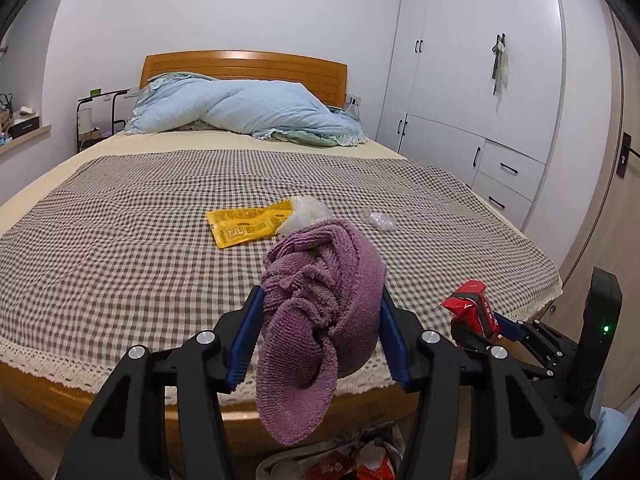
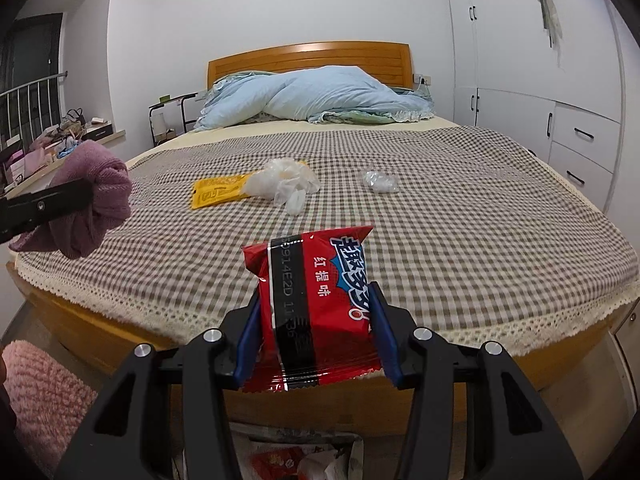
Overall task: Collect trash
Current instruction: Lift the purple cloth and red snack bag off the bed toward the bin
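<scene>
1. Left wrist view: the left gripper (image 1: 320, 320) is clamped on a bunched purple cloth (image 1: 320, 304), its blue pads pressing both flanks of the bundle, whose loose tail hangs down below the jaws. Off to the right, the right gripper (image 1: 486, 326) holds a red snack packet (image 1: 470, 304). Both loads sit out past the foot edge of the bed (image 1: 120, 240), and below them a bin (image 1: 352, 460) with red and white wrappers shows at the bottom of the frame. The step in hand looks like the carry to the bin. More trash lies near the middle of the checked cover: a yellow sachet (image 1: 244, 226), a crumpled clear bag (image 1: 306, 214) touching the sachet's right end, and a small clear wad (image 1: 382, 221) just right of those.

2. Right wrist view: the right gripper (image 2: 316, 320) grips the red snack packet (image 2: 316, 300) upright, one pad on each side edge, the jaws set about half wide. The bin (image 2: 304, 456) lies directly beneath, partly hidden by the gripper body. The next move appears to call for lowering the packet over that opening and spreading the jaws so it falls inside. The left gripper (image 2: 90, 192) shows at the left edge with the purple cloth (image 2: 96, 200); whether the cloth counts as trash cannot be told. The yellow sachet (image 2: 218, 192), clear bag (image 2: 284, 182) and clear wad (image 2: 380, 181) remain on the bed (image 2: 480, 220), well apart from both jaws.
</scene>
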{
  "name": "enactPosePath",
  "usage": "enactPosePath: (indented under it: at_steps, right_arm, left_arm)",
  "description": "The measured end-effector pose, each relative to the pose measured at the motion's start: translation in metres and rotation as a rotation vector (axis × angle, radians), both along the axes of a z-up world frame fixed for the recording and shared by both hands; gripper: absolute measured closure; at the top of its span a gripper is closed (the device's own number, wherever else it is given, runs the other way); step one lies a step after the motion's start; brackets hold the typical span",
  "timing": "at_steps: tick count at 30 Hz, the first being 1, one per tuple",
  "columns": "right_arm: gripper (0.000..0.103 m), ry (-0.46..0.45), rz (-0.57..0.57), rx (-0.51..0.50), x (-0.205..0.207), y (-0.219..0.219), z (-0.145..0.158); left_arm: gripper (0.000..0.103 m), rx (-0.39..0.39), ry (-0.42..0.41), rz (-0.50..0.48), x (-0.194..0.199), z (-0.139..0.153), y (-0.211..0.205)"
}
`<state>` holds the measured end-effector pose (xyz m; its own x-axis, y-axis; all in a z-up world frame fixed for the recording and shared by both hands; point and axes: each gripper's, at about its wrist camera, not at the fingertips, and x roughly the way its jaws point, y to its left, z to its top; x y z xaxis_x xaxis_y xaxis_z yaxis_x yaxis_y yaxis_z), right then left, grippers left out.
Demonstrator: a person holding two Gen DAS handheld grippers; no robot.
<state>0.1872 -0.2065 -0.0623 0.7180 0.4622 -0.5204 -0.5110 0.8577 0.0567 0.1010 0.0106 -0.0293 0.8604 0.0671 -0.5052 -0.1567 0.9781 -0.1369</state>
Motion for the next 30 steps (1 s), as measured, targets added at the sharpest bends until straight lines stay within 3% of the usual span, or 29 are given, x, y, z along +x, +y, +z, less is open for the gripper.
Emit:
enactPosePath:
  at_steps: [30]
  right_arm:
    - [0.055, 0.123, 0.019, -0.111, -0.072, -0.015, -0.064]
  left_arm:
    - [0.051, -0.006, 0.123, -0.067, -0.053, -0.051, -0.02]
